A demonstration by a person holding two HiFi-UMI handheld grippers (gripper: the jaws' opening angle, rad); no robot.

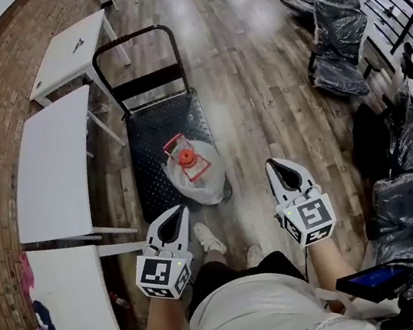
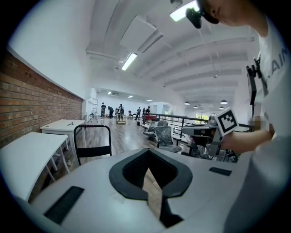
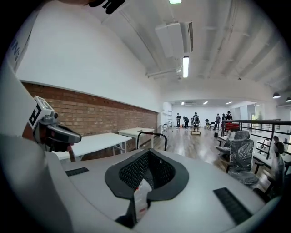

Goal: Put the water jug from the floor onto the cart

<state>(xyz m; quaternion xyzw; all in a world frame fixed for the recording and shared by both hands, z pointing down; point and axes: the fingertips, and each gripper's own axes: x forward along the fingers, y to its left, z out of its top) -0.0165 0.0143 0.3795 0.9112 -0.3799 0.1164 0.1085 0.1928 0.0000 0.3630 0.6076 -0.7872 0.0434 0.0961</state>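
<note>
The water jug (image 1: 192, 173) sits on the near right corner of the cart (image 1: 152, 122). It is pale, rounded and translucent, with a red cap and a red carry handle (image 1: 175, 144) on top. It is probably heavy if full, rigid and smooth-sided, so the handle looks like the surest hold. The left gripper (image 1: 177, 215) and right gripper (image 1: 277, 166) hang nearer, clear of the jug, with fingers pressed together and holding nothing.

Right gripper (image 3: 146, 175) closed, white tables (image 3: 97, 143) along brick wall (image 3: 91, 111), wrapped chairs (image 3: 241, 154)
</note>
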